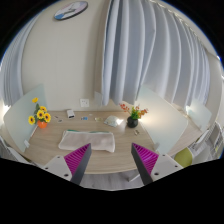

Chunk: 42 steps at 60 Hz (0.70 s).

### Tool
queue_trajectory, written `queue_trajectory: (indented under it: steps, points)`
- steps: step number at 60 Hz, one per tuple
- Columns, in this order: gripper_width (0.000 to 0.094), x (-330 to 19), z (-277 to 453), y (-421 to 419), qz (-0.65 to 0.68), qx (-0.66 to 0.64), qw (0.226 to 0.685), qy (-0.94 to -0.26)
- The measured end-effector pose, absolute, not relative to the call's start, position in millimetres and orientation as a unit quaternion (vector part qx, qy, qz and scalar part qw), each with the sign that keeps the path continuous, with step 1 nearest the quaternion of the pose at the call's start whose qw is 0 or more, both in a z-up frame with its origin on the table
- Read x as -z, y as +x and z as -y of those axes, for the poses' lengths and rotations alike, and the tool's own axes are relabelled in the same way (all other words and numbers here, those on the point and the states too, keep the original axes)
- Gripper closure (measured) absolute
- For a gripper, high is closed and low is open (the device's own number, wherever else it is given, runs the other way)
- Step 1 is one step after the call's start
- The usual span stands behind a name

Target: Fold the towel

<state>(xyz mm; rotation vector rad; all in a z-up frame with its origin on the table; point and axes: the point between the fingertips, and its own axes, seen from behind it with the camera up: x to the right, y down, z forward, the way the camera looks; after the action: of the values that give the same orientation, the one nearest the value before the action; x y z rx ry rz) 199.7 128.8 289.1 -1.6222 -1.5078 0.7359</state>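
Showing at the near edge of the scene, the gripper (113,163) is holding its two fingers wide apart, with nothing between them; each finger is bearing a magenta pad (79,158) on its inner face, and the fingertips are hanging just short of the near rim of a light wooden table (105,142). Lying just beyond the fingers, slightly toward the left one, is the towel (88,137), a pale pinkish-white cloth resting flat on the tabletop and appearing already doubled into a rough rectangle; neither finger is touching it. Standing to the right of the towel, well apart from it, is a small dark vase of mixed flowers (131,116). Sitting near the table's left end is a bunch of sunflowers (40,116), their yellow heads facing forward. Lying farther back along the middle of the table are a few small objects too small to identify. Rising behind the table are a pale wall on the left and long white curtains (150,50) on the right, the curtains hanging in vertical folds. Hanging high on the wall is a round clock (70,11).
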Motion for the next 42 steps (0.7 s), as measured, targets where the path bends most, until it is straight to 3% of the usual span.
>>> queue_trajectory:
  steps: [7,28,42]
  points:
    - [0.0083,-287,-108,193,0.609,-0.299,0.382,-0.627]
    - [0.0085,-253,102,117,0.648,-0.330,0.358,-0.586]
    - [0.0085,-174,159,51,0.654,-0.316,0.351,-0.591]
